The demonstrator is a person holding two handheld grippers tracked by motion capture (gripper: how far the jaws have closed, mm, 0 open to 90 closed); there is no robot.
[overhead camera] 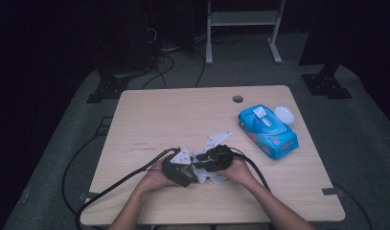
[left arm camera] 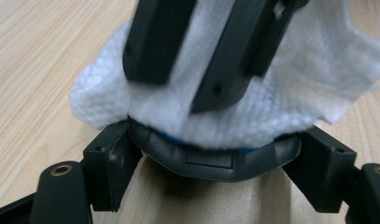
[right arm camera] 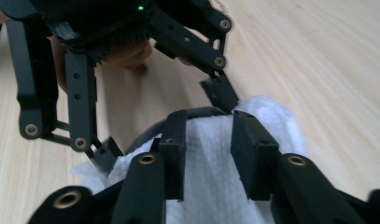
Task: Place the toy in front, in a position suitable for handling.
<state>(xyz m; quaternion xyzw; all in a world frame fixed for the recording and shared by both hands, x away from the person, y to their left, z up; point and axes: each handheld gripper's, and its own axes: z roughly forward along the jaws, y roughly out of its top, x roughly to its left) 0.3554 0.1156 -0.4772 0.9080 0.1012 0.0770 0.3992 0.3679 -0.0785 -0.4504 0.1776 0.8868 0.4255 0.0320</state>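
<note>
— Hands meet near the table's [overhead camera: 149, 108] front edge; where's the wipe [overhead camera: 202, 168]?
— Draped over a dark curved object [left arm camera: 215, 161] clamped by the left gripper [overhead camera: 179, 165]. The right gripper [overhead camera: 212, 158] straddles the wipe, jaws parted. Bare wood lies leftward.

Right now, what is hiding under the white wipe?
Under the white wipe a dark curved thing with a thin blue strip peeks out, gripped by the left tongs. The wipe covers the rest, so I cannot tell what it is.
</note>
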